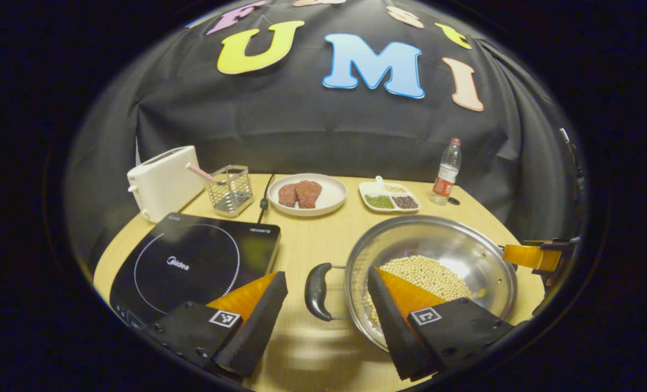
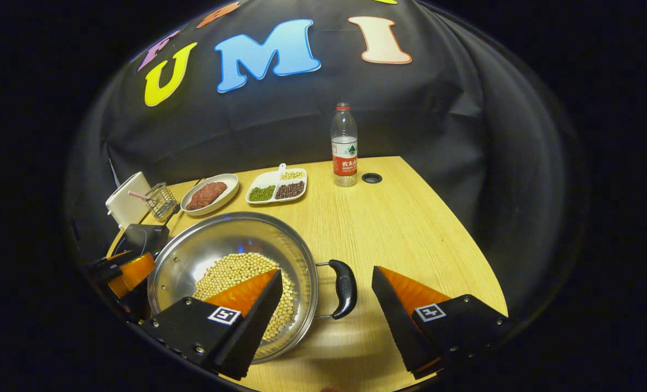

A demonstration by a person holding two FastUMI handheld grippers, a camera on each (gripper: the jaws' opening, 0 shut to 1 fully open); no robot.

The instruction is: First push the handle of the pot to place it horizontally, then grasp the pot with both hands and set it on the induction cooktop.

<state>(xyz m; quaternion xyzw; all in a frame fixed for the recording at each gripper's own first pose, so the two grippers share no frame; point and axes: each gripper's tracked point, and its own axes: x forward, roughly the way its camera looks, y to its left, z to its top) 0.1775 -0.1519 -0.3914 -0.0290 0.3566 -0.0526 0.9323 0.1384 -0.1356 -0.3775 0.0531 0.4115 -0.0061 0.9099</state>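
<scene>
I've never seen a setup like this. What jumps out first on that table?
The big steel pot, its bottom covered with pale beans, dominates the near side of the wooden table. Each open gripper straddles one of its black side handles: the left gripper around the handle nearest the black induction cooktop, the right gripper around the opposite one. Behind stand a plate of red meat and a water bottle.

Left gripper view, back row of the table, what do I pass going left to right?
Toaster → wire basket → plate of meat → divided dish of beans → water bottle.
</scene>
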